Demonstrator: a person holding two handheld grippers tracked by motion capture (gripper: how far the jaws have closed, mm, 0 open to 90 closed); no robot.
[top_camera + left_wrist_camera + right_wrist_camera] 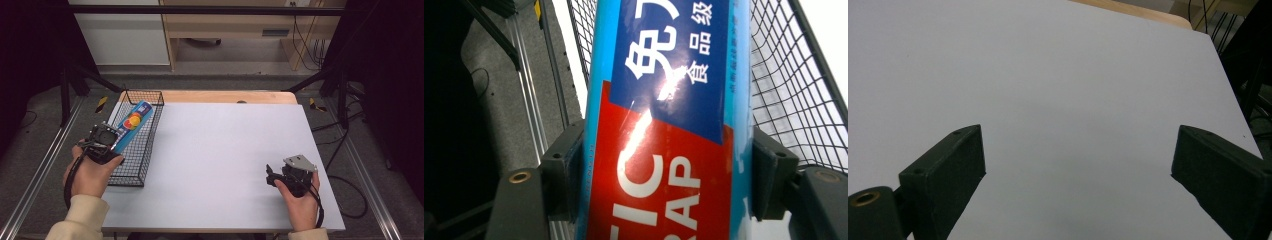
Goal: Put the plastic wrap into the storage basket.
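A long blue and red box of plastic wrap (133,124) slants over the black wire basket (150,137) at the table's left edge. My left gripper (114,140) is shut on the box's near end. In the left gripper view both pads (569,165) press on the sides of the box (664,125), whose far end reaches over the basket's mesh (794,100). My right gripper (270,176) rests low over the white table top (220,150) at the front right. Its jaws stand wide apart, and in the right gripper view nothing lies between the right gripper (1078,165) jaws.
The wire basket lies along the left side of the white table top, with a metal rail (45,165) just beyond it. Black frame posts (342,95) stand at the far corners. Cables (350,190) trail off the right edge.
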